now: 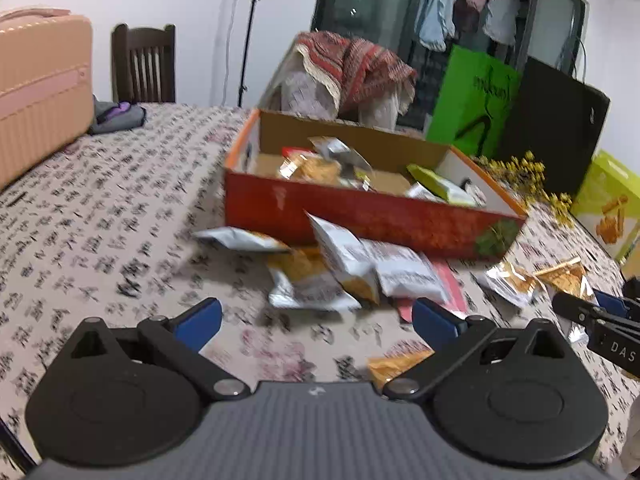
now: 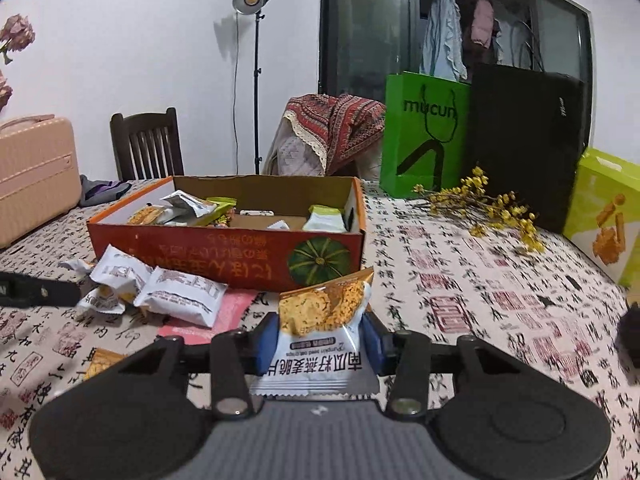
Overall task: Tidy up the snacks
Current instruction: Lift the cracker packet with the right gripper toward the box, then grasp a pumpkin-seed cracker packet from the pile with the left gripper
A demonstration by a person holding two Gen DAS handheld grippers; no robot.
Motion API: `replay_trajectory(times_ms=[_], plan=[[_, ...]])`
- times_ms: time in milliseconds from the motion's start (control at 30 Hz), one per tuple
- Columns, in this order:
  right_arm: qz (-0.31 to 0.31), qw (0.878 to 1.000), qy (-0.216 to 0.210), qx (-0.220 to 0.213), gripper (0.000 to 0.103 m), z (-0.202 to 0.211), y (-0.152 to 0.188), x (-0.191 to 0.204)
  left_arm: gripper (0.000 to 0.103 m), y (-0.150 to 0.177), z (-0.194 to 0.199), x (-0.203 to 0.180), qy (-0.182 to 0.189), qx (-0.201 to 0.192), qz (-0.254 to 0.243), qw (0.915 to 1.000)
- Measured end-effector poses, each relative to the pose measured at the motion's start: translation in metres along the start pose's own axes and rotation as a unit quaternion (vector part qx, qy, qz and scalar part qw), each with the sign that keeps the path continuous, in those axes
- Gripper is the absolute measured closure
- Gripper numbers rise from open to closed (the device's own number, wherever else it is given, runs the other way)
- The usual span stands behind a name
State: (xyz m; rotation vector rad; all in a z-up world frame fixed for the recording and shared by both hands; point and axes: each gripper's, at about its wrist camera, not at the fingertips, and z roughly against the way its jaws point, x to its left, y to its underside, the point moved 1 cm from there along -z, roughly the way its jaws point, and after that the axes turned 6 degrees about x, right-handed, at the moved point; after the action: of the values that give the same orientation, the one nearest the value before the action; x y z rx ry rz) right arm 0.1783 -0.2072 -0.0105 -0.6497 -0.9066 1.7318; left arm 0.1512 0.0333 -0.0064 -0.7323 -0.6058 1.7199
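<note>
- Holding a snack pack (image 2: 324, 328), the right gripper (image 2: 322, 338) has its two blue fingers (image 2: 267, 340) pressed on the pack's sides.
- That pack is white at the bottom and orange at the top. It stands up between the fingers, just in front of the box (image 2: 228, 256).
- The box is red and orange with a green pumpkin picture on its front. It sits on the table (image 2: 460, 280), which has a cloth with black writing on it.
- Some packs lie inside the box (image 1: 372, 216), white, orange and green ones.
- More packs (image 1: 352, 268) lie in a pile on the cloth, touching the front wall of the box. A pink card (image 2: 212, 316) lies under them.
- The left gripper (image 1: 316, 320) has its blue fingers (image 1: 200, 320) wide apart, with nothing between them. It hangs over the cloth, near the pile.
- Behind the box are a green bag (image 2: 424, 136), a black bag (image 2: 524, 140) and some yellow flowers (image 2: 492, 204).
- A pink case (image 2: 36, 176) sits at the far left of the table, and a dark chair (image 2: 146, 144) stands behind it.
</note>
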Motion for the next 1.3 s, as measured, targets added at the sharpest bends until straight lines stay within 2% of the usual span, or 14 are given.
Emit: replay_trajectory(times_ms=[400,633,700,800,967,1133,1300], plan=[[-0.03,0.999,-0.011,0.004,0.059,0.014,0.022,-0.018,0.0,0.018,-0.002,-0.048,0.005,0.056,-0.014,0.9983],[-0.023,0.999,-0.033,0.012,0.059,0.018,0.024,-0.016,0.0,0.03,-0.019,-0.068,-0.034,0.08,-0.017,0.9961],[-0.014,0.999,-0.046,0.012,0.059,0.016,0.02,-0.013,0.0,0.031,-0.023,-0.066,-0.032,0.085,-0.005,0.9959],[-0.011,0.997,-0.073,0.001,0.059,0.011,0.01,-0.011,0.0,0.03,-0.027,-0.066,-0.05,0.089,-0.003,0.9948],[-0.035,0.991,-0.127,-0.033,0.059,0.01,0.006,-0.017,0.0,0.034,-0.036,-0.086,-0.091,0.092,-0.022,0.9913],[-0.049,0.99,-0.131,-0.028,0.059,0.003,0.021,-0.04,0.0,0.038,-0.037,-0.104,-0.098,0.083,-0.022,0.9915],[-0.055,0.989,-0.135,-0.018,0.059,-0.002,0.026,-0.051,0.0,0.037,-0.038,-0.104,-0.108,0.082,-0.008,0.9908]])
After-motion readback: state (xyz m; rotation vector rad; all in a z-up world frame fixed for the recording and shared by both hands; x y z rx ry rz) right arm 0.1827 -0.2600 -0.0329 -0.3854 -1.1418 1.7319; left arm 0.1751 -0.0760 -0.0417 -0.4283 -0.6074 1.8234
